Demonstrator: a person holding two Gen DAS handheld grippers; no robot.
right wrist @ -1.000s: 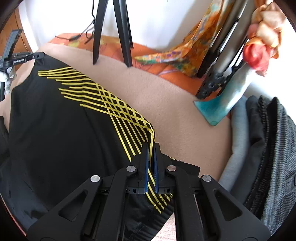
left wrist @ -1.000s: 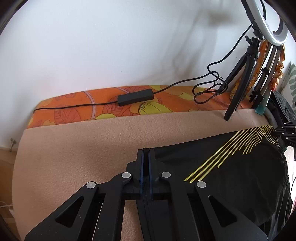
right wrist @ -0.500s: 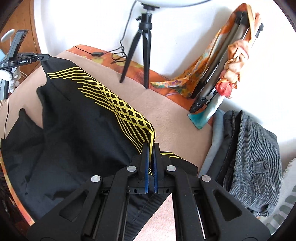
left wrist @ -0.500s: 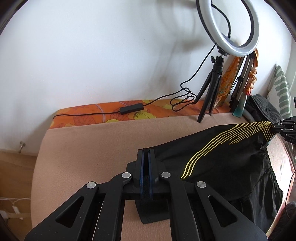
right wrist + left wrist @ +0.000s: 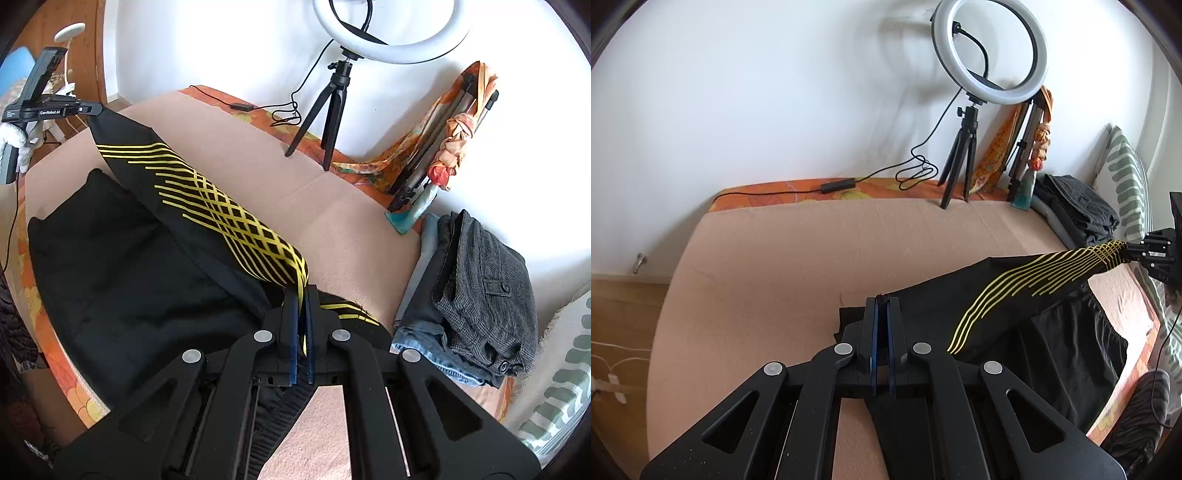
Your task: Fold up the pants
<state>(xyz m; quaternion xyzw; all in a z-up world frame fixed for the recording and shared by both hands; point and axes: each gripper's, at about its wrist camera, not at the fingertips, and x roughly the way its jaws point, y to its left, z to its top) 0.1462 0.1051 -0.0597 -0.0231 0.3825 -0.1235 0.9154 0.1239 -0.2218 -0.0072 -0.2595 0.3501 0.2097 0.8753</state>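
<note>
Both grippers pinch the black pants (image 5: 122, 280) tight: left gripper (image 5: 881, 306) one end, right gripper (image 5: 300, 291) the other, lifted over the bed (image 5: 783, 258). Keep that edge stretched straight and level.

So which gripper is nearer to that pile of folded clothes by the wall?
Right. The right gripper, shut on the pants, sits just beside the folded clothes. The left gripper grips the pants' other end, further along the bed.
</note>
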